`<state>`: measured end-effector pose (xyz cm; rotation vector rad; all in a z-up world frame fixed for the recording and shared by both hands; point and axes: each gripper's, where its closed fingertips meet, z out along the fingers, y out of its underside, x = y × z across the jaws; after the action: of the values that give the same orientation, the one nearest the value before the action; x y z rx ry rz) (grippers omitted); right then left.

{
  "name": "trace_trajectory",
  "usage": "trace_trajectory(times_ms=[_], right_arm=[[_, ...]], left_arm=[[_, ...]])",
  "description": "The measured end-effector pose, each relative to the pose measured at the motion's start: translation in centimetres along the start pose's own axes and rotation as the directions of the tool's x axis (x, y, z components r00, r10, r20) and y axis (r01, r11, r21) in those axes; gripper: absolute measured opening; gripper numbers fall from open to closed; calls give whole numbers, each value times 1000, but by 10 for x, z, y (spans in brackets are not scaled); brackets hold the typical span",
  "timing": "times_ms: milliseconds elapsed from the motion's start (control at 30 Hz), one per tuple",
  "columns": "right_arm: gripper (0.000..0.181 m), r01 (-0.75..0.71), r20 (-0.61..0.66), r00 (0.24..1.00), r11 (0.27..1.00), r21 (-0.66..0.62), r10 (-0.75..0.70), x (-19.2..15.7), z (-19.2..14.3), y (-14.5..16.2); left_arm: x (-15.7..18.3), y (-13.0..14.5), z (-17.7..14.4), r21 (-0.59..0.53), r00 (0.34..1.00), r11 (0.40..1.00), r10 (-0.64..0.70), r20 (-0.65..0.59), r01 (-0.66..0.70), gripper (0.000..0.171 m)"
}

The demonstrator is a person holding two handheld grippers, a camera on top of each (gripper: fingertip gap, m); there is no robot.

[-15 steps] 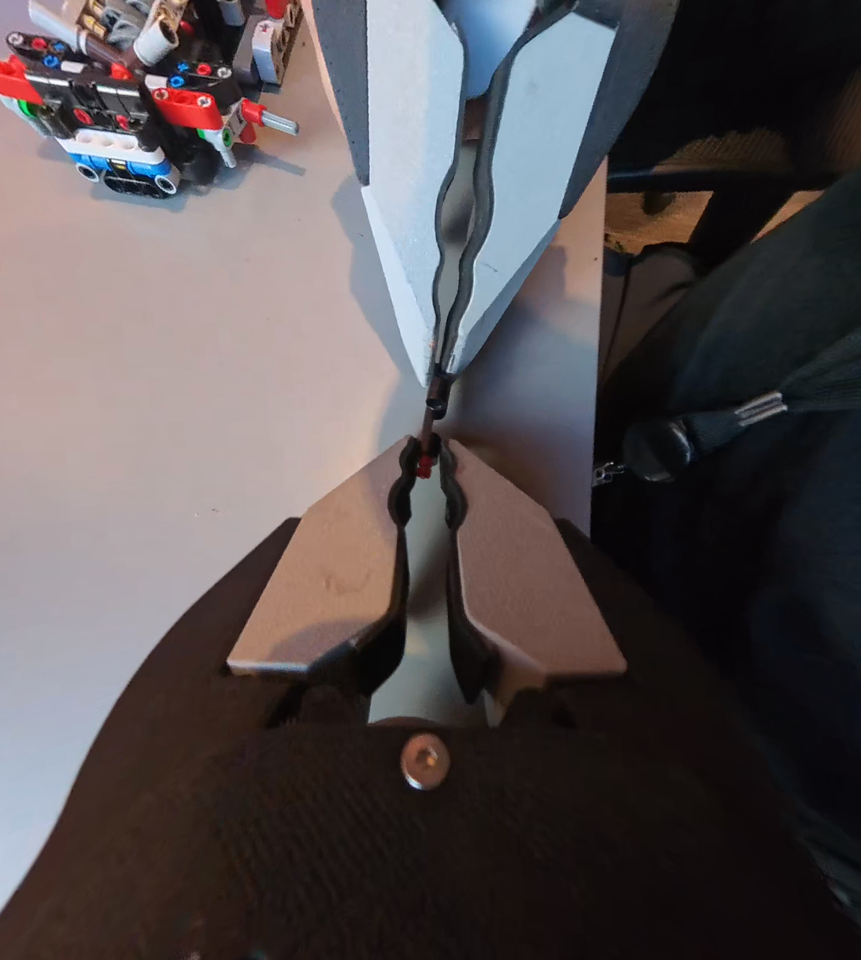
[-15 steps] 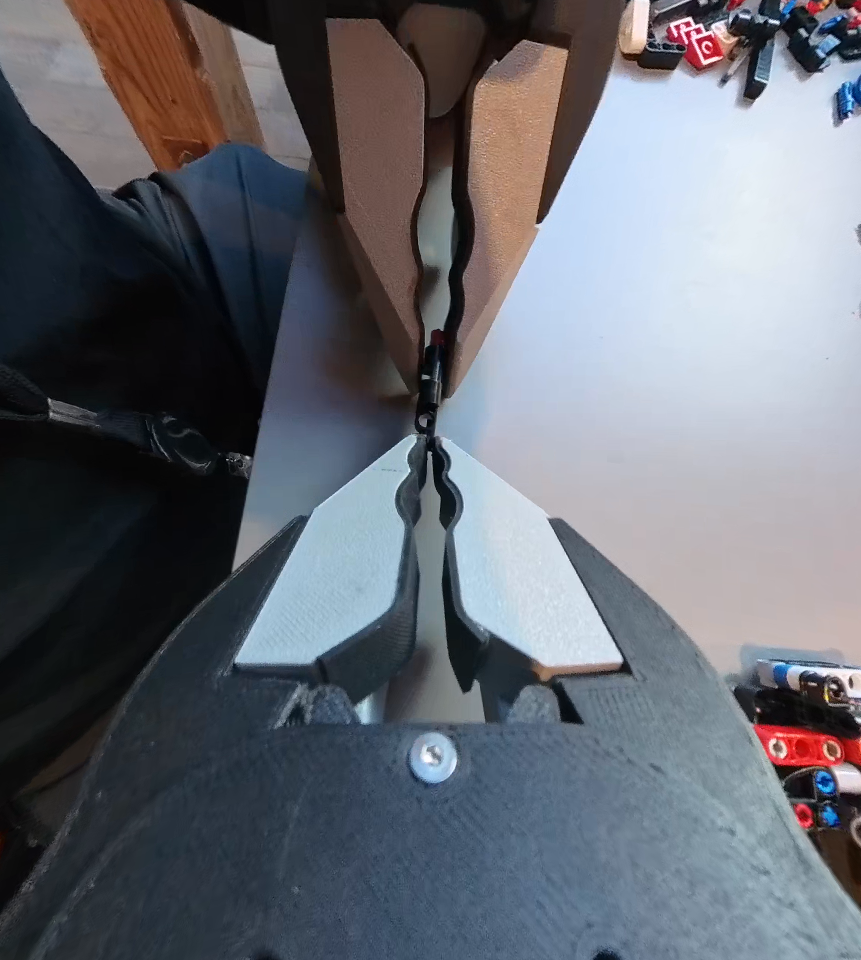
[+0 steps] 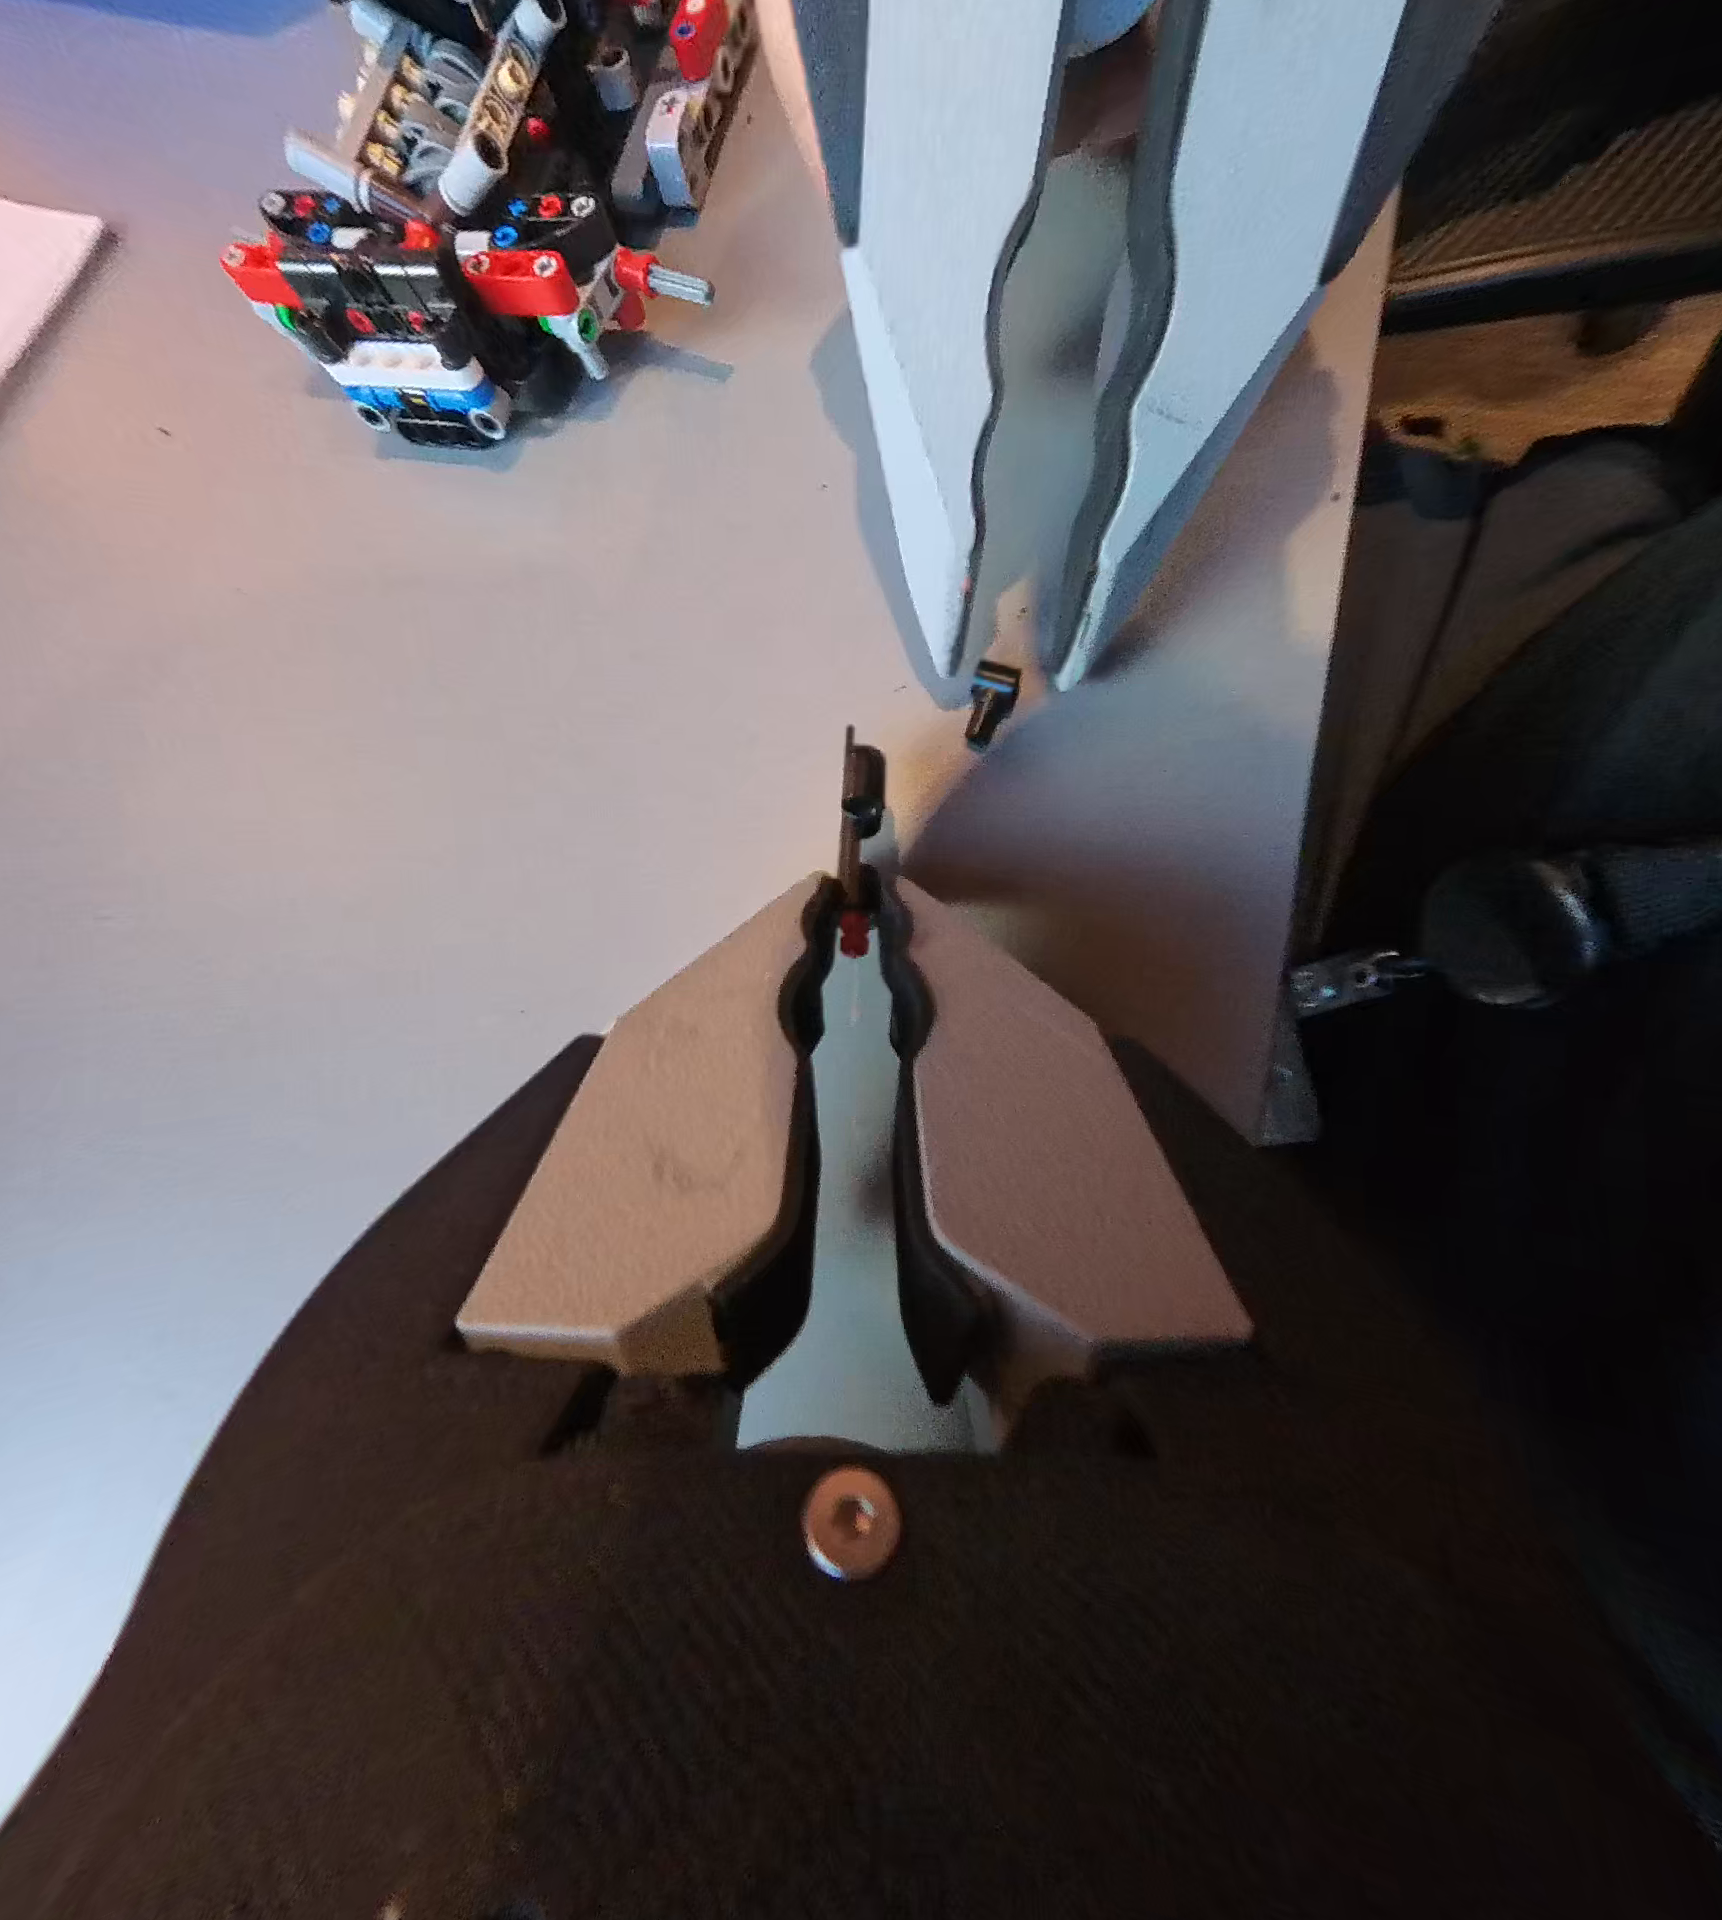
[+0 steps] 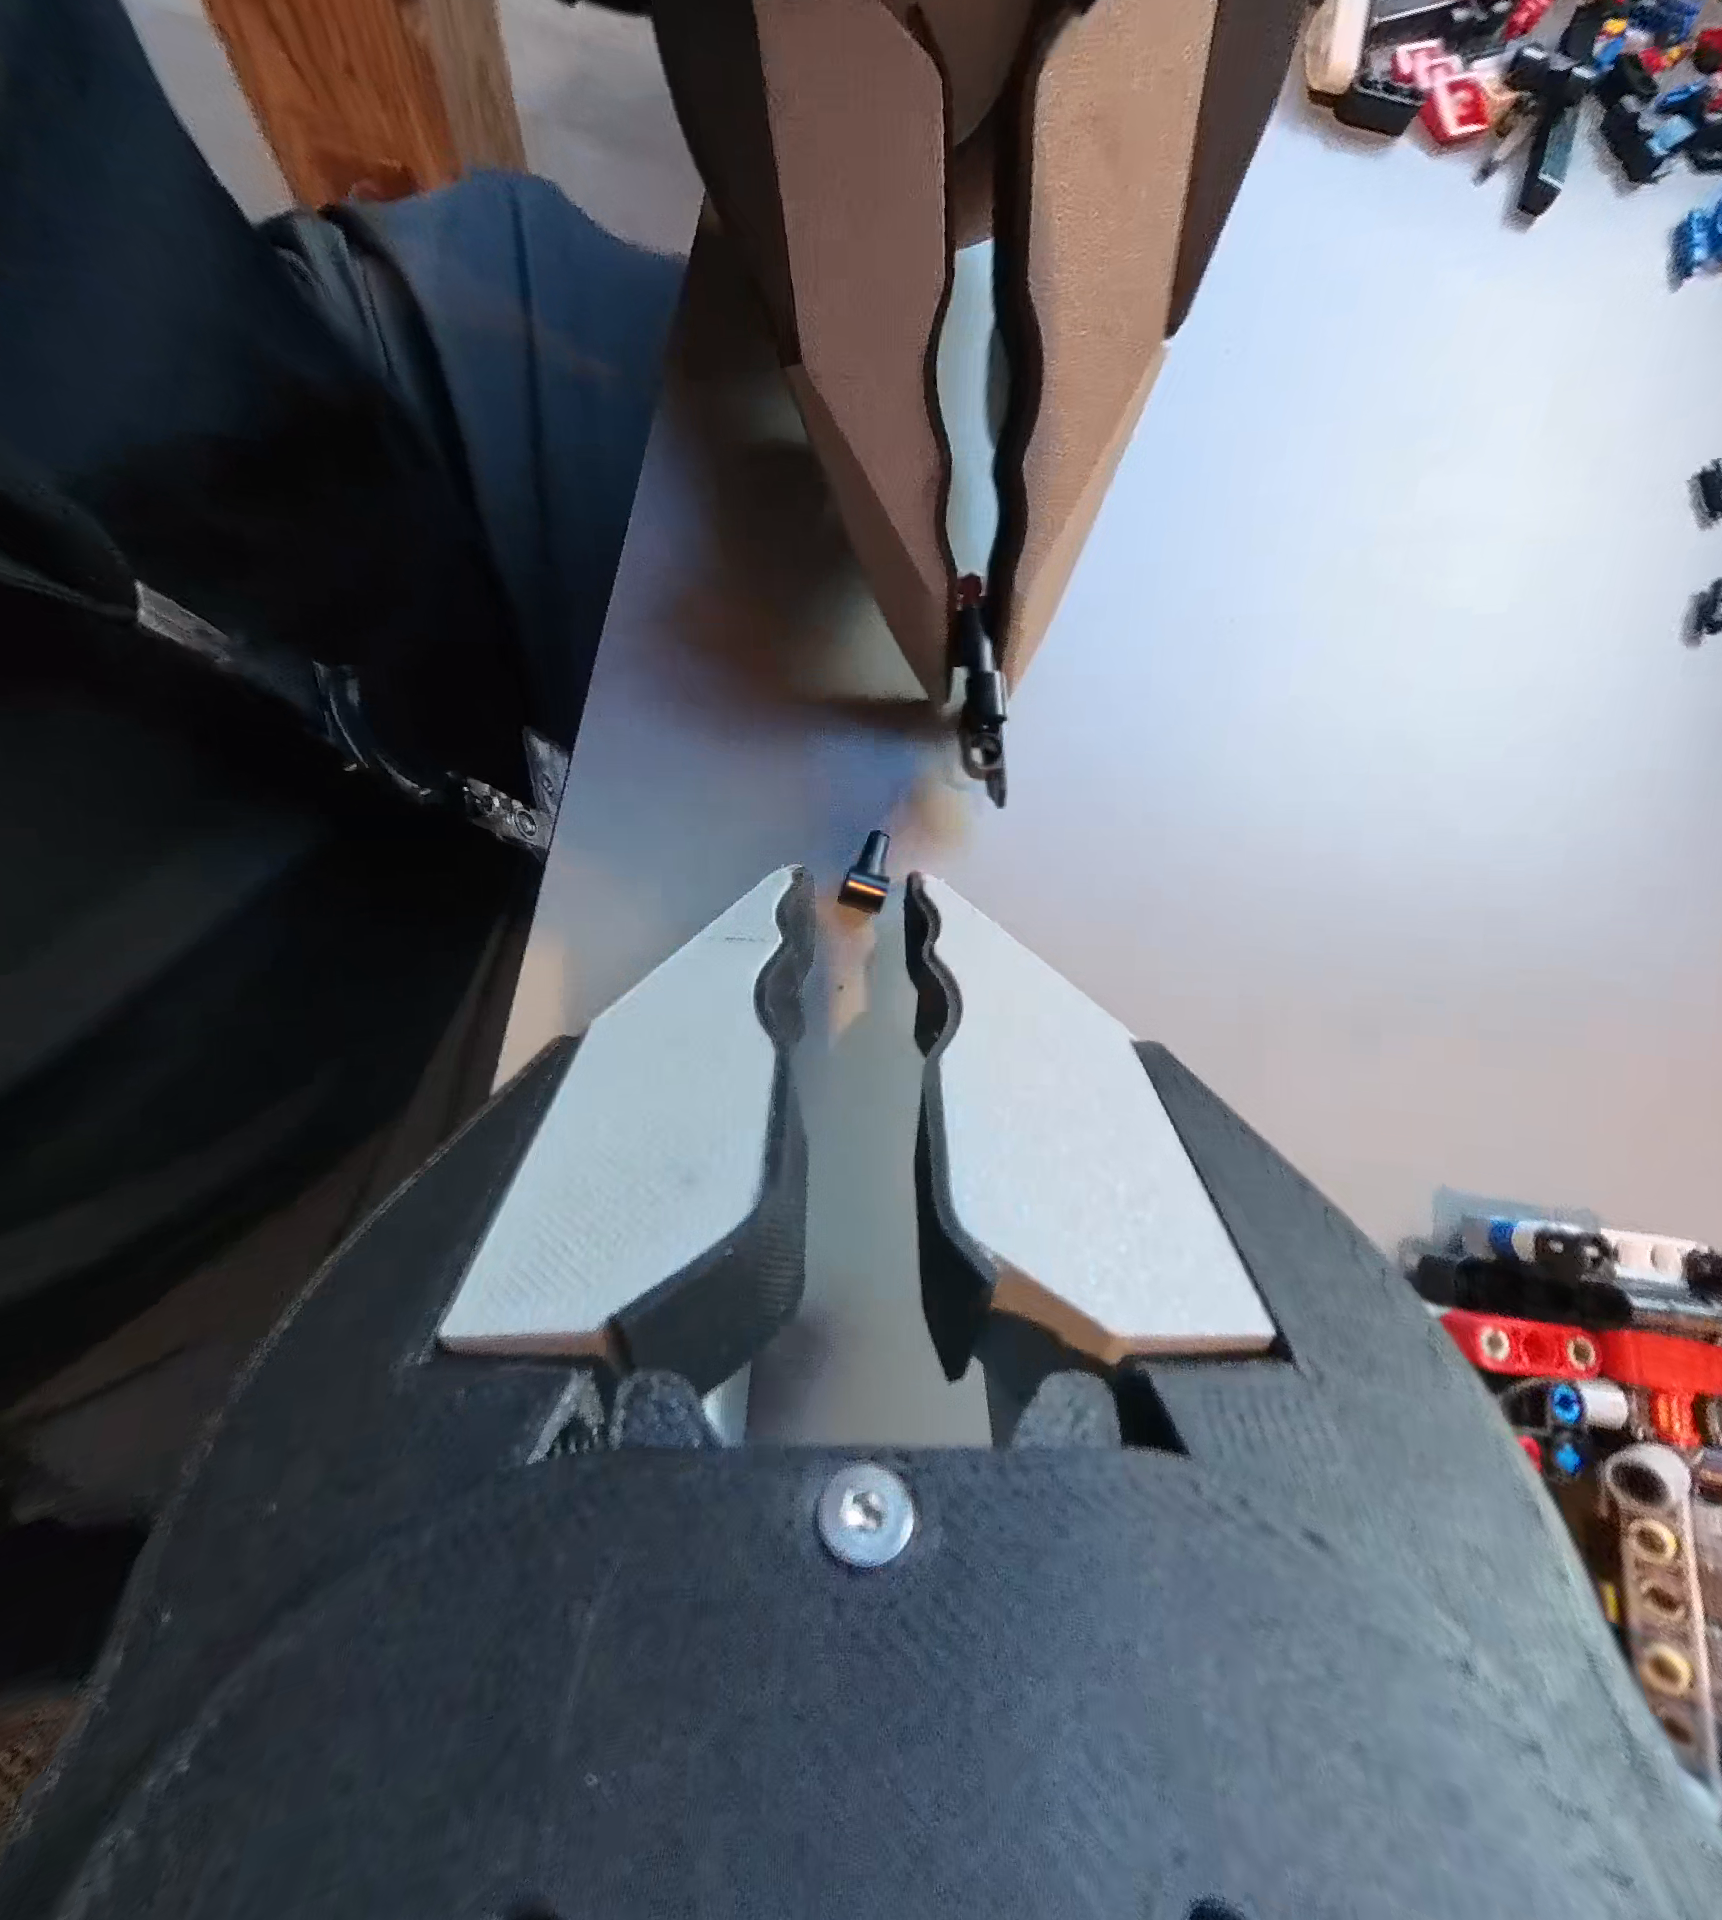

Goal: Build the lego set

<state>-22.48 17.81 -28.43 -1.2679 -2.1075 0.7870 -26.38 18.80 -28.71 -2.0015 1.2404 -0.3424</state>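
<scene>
The left gripper point(image 3: 852, 914) pinches a thin dark axle assembly point(image 3: 857, 805) with a red piece at its base, its tan fingers point(image 3: 691, 1122) nearly together around it, the axle sticking out past the tips. The right gripper point(image 4: 857, 894) stands with its pale grey fingers point(image 4: 649, 1132) parted and grips nothing; a small black pin point(image 4: 862, 883) sits between its tips, and whether it lies on the grey table point(image 3: 317, 779) cannot be told. The partly built lego model point(image 3: 462, 260) stands well apart on the table, and loose lego pieces point(image 4: 1615, 94) lie scattered at the far side.
</scene>
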Motion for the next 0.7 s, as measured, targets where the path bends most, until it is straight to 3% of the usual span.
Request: trace_trajectory(times_ms=[267, 433, 567, 700], right_arm=[[5, -67, 15, 998, 997, -29, 67, 0, 3, 3], [5, -203, -72, 977, 979, -27, 201, 7, 5, 2], [5, -403, -106, 909, 915, 28, 404, 8, 4, -4], [4, -588, -109, 790, 796, 145, 603, 16, -3, -9]], left_arm=[[-8, -3, 2, -36, 940, 968, 251, 232, -249, 4], [-10, -6, 6, -64, 916, 960, 280, 289, -273, 4], [-14, -7, 8, -108, 871, 943, 334, 360, -316, 4], [-19, -7, 8, -166, 797, 906, 423, 431, -390, 4]])
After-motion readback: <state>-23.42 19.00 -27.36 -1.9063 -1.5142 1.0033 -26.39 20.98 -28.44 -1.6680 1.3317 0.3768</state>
